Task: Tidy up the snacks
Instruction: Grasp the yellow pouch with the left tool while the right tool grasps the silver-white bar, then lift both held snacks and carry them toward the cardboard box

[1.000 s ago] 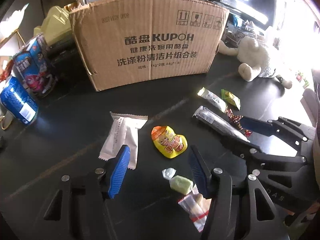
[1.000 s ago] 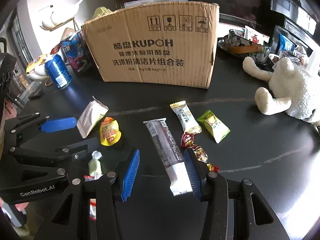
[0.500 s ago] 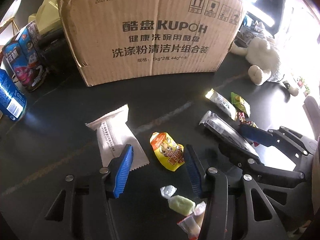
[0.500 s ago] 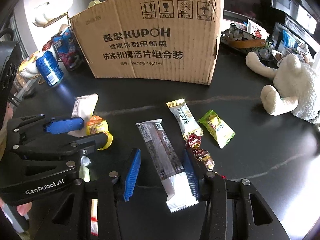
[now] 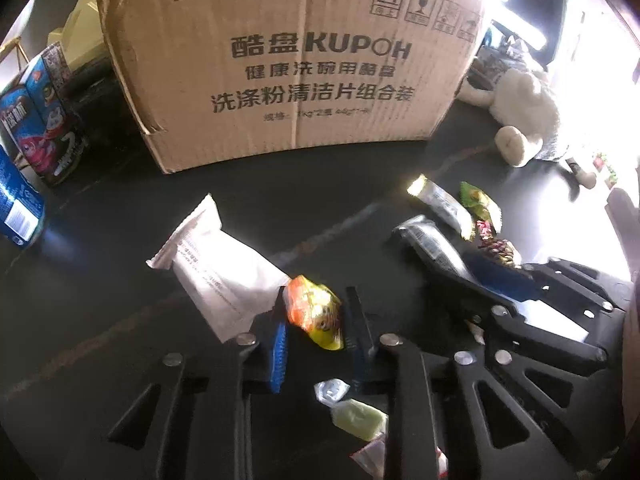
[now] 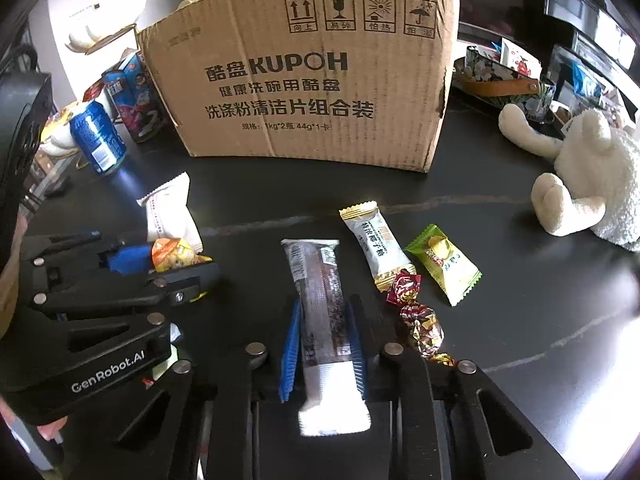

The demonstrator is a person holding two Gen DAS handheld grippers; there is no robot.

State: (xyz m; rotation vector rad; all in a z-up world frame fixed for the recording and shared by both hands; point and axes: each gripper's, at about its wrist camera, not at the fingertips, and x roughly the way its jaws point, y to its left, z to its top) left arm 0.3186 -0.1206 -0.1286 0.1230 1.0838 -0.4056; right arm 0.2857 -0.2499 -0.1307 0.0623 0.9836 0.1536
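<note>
Orange-and-yellow foil is seen in the left wrist view: a small snack pouch (image 5: pixel 316 314) sits between the blue pads of the left gripper (image 5: pixel 318 334), which appear closed onto it. The pouch is judged light, soft and crinkly; a hold across its middle should suit, since a sealed end could slip. A white packet (image 5: pixel 218 272) lies touching the left pad and could be dragged along. A green wrapped candy (image 5: pixel 358 418) lies beneath the gripper body. The cardboard box (image 5: pixel 296 68) stands toward the far side of the black table (image 5: pixel 120 220), with a blue can (image 5: pixel 18 208) near the left edge.

In the right wrist view, a long dark bar (image 6: pixel 322 304) is clasped by the right gripper (image 6: pixel 323 344) at its near half. The bar is judged light and fairly stiff, with a slick wrapper; gripped off-centre, its far end may droop. Two red foil candies (image 6: pixel 416 316) lie just beside the right pad. A beige-and-white sachet (image 6: pixel 374 246) and a green sachet (image 6: pixel 442 264) lie beyond. A plush toy (image 6: pixel 588 184) rests near the right edge, apart from the path to the box.
</note>
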